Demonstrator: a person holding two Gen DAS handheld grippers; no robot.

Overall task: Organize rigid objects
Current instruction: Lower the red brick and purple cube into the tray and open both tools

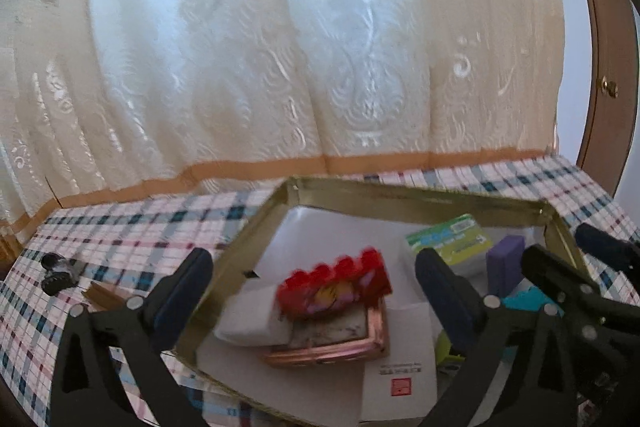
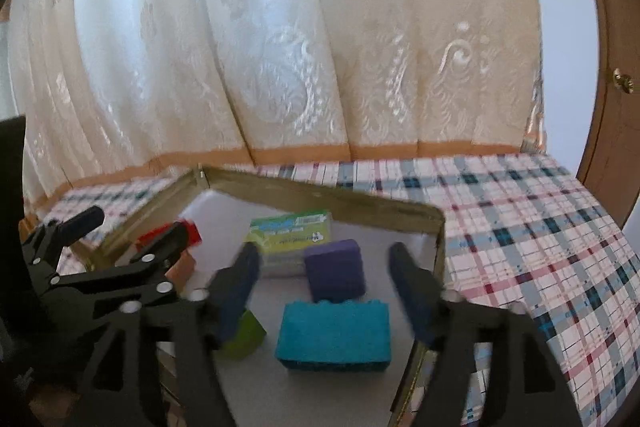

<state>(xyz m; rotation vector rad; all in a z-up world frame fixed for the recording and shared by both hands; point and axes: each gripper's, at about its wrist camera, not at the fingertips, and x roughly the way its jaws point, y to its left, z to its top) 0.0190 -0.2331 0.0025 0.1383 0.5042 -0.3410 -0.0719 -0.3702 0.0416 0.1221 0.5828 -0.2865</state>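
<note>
- My left gripper [image 1: 312, 291]: jaws spread wide, holding nothing, poised above the red block [image 1: 336, 283].
- My right gripper [image 2: 324, 291]: jaws apart, empty, above the teal block [image 2: 334, 335].
- Gold-rimmed tray [image 2: 320, 195] on the checked tablecloth [image 2: 540, 227]: red block on a pink frame [image 1: 332, 343]; purple block [image 2: 336, 269], green box [image 2: 292, 231], teal block.

A plaid-covered bench [image 2: 540, 227] carries a gold-rimmed tray [image 2: 320, 193] and, off left, a small black toy car [image 1: 58, 273].
</note>
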